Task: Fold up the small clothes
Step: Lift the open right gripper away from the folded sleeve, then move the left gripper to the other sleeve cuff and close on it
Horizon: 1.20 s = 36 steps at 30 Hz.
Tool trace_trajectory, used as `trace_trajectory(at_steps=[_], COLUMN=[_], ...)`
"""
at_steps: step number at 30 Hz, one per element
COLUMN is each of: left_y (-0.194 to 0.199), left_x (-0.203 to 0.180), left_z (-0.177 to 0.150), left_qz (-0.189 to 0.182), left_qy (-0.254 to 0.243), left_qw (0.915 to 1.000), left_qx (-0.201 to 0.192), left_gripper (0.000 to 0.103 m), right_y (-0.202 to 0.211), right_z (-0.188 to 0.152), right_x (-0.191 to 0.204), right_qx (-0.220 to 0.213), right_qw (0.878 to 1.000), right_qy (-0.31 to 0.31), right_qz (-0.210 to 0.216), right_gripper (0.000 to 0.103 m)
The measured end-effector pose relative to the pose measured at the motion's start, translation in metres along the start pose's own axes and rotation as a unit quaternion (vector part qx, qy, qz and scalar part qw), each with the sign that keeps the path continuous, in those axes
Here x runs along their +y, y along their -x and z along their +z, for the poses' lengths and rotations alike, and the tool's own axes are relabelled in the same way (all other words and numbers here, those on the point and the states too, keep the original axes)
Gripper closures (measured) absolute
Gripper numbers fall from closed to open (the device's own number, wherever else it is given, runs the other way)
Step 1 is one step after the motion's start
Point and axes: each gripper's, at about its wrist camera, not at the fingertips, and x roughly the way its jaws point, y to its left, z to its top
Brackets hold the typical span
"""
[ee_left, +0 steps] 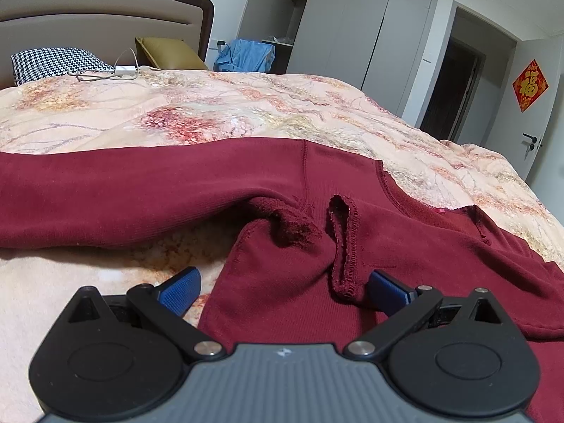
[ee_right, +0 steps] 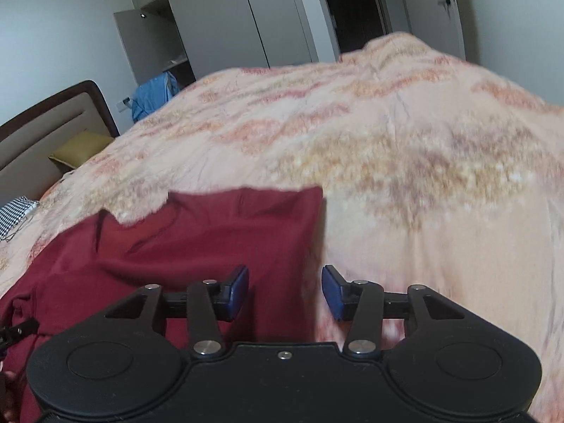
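A dark red long-sleeved top lies on a floral bedspread. One sleeve stretches out to the left, and the neckline faces right. A folded-over part with its seam showing lies between the blue pads of my left gripper. This gripper stands wide open low over the cloth. In the right wrist view, my right gripper is partly open over the top's straight right edge. Its left pad is above red cloth and its right pad is above the bedspread. Nothing is pinched.
A houndstooth pillow, an olive cushion and a white charger with its cable lie by the headboard. Blue cloth hangs beyond the bed near grey wardrobes. A dark doorway is at the right.
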Motion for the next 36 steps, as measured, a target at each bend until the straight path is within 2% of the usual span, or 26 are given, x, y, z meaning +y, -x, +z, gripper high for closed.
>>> trace_trajectory(at_steps=[1, 2, 4, 7, 10, 13, 16, 18, 21, 22, 24, 27, 33, 36], left_y=[0.0, 0.0, 0.001, 0.0, 0.0, 0.002, 0.013, 0.029, 0.062, 0.073, 0.092, 0.116, 0.154, 0.158], left_x=[0.0, 0.0, 0.001, 0.002, 0.002, 0.003, 0.01, 0.02, 0.043, 0.052, 0.073, 0.114, 0.197, 0.23], left_z=[0.0, 0.0, 0.0, -0.001, -0.001, 0.0, 0.005, 0.01, 0.01, 0.009, 0.009, 0.006, 0.0, 0.003], left_qz=[0.0, -0.001, -0.003, -0.003, -0.003, -0.007, -0.023, -0.034, -0.033, -0.026, 0.004, 0.051, 0.117, 0.129], left_qy=[0.0, 0.001, 0.003, 0.003, 0.003, 0.007, 0.032, 0.063, 0.104, 0.111, 0.122, 0.147, 0.221, 0.254], left_qw=[1.0, 1.0, 1.0, 1.0, 1.0, 0.9999, 0.9992, 0.9974, 0.994, 0.9934, 0.9925, 0.9879, 0.9682, 0.9585], left_qx=[0.0, 0.0, -0.002, -0.002, -0.003, -0.004, -0.003, 0.009, 0.001, -0.005, -0.011, -0.003, -0.009, -0.018], left_gripper=[0.0, 0.0, 0.0, 0.0, 0.0, 0.0, 0.0, 0.0, 0.0, 0.0, 0.0, 0.0, 0.0, 0.0], right_y=[0.0, 0.001, 0.01, 0.008, -0.001, 0.002, 0.01, 0.02, 0.037, 0.043, 0.056, 0.078, 0.114, 0.127], right_z=[-0.005, -0.01, -0.015, -0.019, -0.022, -0.023, -0.021, -0.02, -0.025, -0.027, -0.035, -0.052, -0.094, -0.113], right_x=[-0.001, -0.002, 0.0, 0.008, 0.007, 0.014, 0.018, 0.022, 0.034, 0.039, 0.05, 0.069, 0.109, 0.125], right_qx=[0.004, 0.003, -0.012, -0.015, -0.01, -0.014, -0.015, -0.02, -0.027, -0.027, -0.029, -0.035, -0.03, -0.028], right_qw=[1.0, 1.0, 1.0, 0.999, 0.998, 0.997, 0.996, 0.996, 0.995, 0.994, 0.993, 0.991, 0.987, 0.986], right_qy=[-0.001, -0.003, -0.007, 0.015, 0.011, 0.034, 0.044, 0.05, 0.082, 0.094, 0.111, 0.128, 0.153, 0.154], right_qz=[-0.004, -0.004, -0.018, -0.047, -0.056, -0.065, -0.07, -0.067, -0.055, -0.049, -0.032, 0.003, 0.042, 0.058], right_gripper=[0.068, 0.087, 0.094, 0.095, 0.095, 0.091, 0.078, 0.054, 0.035, 0.031, 0.016, 0.001, 0.001, 0.001])
